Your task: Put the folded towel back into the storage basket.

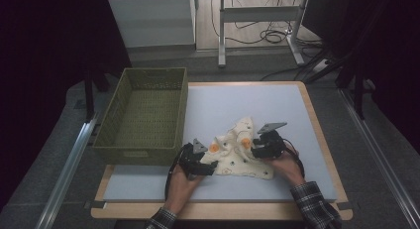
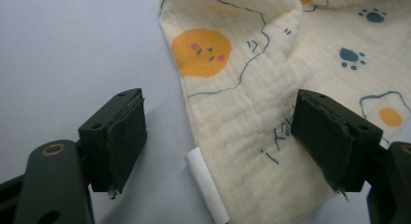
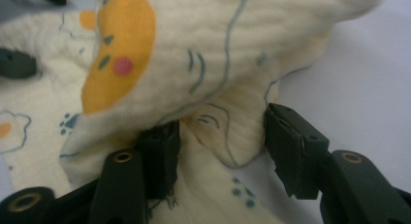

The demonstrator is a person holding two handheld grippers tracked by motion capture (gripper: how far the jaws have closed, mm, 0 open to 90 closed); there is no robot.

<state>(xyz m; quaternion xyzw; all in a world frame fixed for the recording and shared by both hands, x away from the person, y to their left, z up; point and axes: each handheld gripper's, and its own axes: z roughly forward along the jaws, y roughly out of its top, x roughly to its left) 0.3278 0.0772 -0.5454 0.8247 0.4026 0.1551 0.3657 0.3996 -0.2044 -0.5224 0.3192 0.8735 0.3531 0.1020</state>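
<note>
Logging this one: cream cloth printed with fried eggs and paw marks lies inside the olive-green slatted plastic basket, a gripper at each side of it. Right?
Not quite. The cream printed cloth lies on the pale blue mat, to the right of the olive-green basket, as the high view shows. The left gripper and right gripper do flank it.

Your left hand comes in from six o'clock, its plaid cuff at the frame's bottom edge, fingers wrapped round the left hand-held gripper, which points toward two o'clock and lies low over the counter. Its jaws stand well apart, nothing pressed between the pads. Your right hand enters from five o'clock, plaid sleeve showing, and the right hand-held gripper points toward nine o'clock. Its jaws stand parted, pads not pressing together.
</note>
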